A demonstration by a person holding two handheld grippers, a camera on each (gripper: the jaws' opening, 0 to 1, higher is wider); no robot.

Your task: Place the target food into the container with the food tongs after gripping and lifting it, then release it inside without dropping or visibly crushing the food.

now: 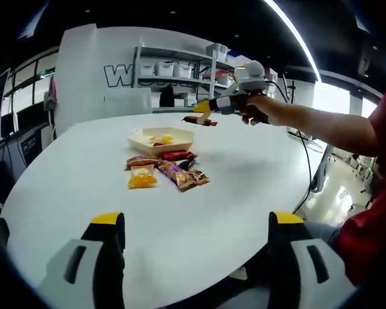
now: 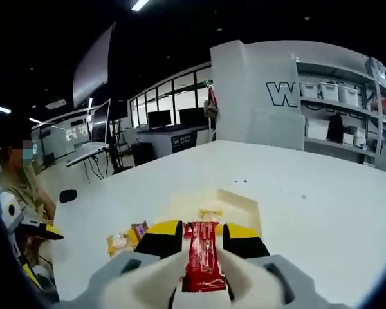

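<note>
While the left gripper [image 1: 196, 238] gapes empty, right gripper [image 2: 202, 239] jaws clamp the red snack packet [image 2: 202, 261].

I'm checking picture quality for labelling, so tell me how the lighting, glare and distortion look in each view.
Left gripper view: strong fisheye bend, a bright ceiling light strip, window glare at right, soft shadows under the snack packets on the white table. Right gripper view: darker ceiling, slightly soft, the red packet in the right claw reads clearly.

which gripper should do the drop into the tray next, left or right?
Right. The right gripper already holds the red snack packet between its fingers, held above the tray. The left gripper is open, empty, and farther back from it.
</note>
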